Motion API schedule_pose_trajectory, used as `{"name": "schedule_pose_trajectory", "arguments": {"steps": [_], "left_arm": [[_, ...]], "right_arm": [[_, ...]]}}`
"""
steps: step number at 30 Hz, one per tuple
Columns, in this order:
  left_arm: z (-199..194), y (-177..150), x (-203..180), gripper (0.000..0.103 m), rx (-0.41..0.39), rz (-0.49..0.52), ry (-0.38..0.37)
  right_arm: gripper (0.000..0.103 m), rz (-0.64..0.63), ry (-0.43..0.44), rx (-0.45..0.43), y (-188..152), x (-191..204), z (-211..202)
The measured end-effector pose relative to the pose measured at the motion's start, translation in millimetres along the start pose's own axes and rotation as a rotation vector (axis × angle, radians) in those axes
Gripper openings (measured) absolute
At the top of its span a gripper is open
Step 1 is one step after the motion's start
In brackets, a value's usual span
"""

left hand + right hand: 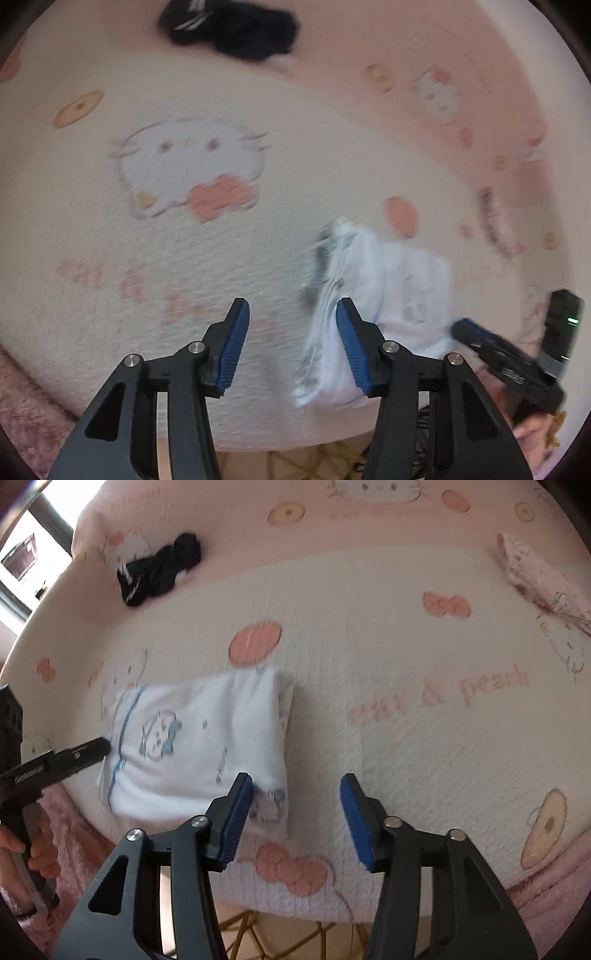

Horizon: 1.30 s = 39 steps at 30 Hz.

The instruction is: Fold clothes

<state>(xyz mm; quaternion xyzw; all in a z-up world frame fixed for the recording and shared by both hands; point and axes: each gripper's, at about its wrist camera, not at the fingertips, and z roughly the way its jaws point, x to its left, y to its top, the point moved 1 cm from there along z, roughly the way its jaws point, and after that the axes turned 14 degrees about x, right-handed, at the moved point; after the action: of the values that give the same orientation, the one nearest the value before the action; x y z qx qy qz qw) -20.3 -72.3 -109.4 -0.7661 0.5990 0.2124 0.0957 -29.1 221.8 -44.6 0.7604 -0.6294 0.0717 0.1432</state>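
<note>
A folded white garment point(399, 295) point(192, 746) with a small blue print lies on the cream blanket point(258, 229) point(406, 720). In the left wrist view my left gripper point(291, 310) stands open above the blanket, and the garment's left edge shows behind its right finger point(351, 339). Nothing is pressed between its pads. In the right wrist view my right gripper point(295, 786) is open too, with the garment's near right corner behind its left finger point(236, 812). Each gripper also shows from the side in the other view: the right gripper point(465, 328) and the left gripper point(99, 747).
A crumpled black garment point(236, 29) point(159, 572) lies at the far side of the blanket. A pink fluffy piece point(535, 579) sits at the far right. The blanket's front edge point(295, 912) runs just below the fingers. A person's hand point(37, 853) holds the left gripper's handle.
</note>
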Motion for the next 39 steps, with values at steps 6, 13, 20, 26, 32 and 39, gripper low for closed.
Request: {"name": "schedule_pose_trajectory", "arguments": {"steps": [6, 13, 20, 26, 32, 39], "left_arm": [[25, 3, -12, 0.057, 0.062, 0.056, 0.002], [40, 3, -19, 0.068, 0.075, 0.067, 0.008], [41, -2, -25, 0.059, 0.075, 0.092, -0.016], [27, -15, -43, 0.039, 0.037, 0.131, 0.083], [4, -16, -88, 0.035, 0.000, 0.200, 0.127], [2, 6, -157, 0.033, -0.032, 0.284, 0.104]], "right_arm": [[0.066, 0.009, 0.089, 0.032, 8, 5, 22], [0.041, -0.056, 0.124, 0.072, 5, 21, 24], [0.042, -0.001, 0.136, 0.060, 10, 21, 31], [0.029, 0.000, 0.124, 0.048, 11, 34, 23], [0.024, 0.006, 0.137, -0.004, 11, 28, -8], [0.024, 0.048, 0.176, -0.090, 22, -14, -59]]}}
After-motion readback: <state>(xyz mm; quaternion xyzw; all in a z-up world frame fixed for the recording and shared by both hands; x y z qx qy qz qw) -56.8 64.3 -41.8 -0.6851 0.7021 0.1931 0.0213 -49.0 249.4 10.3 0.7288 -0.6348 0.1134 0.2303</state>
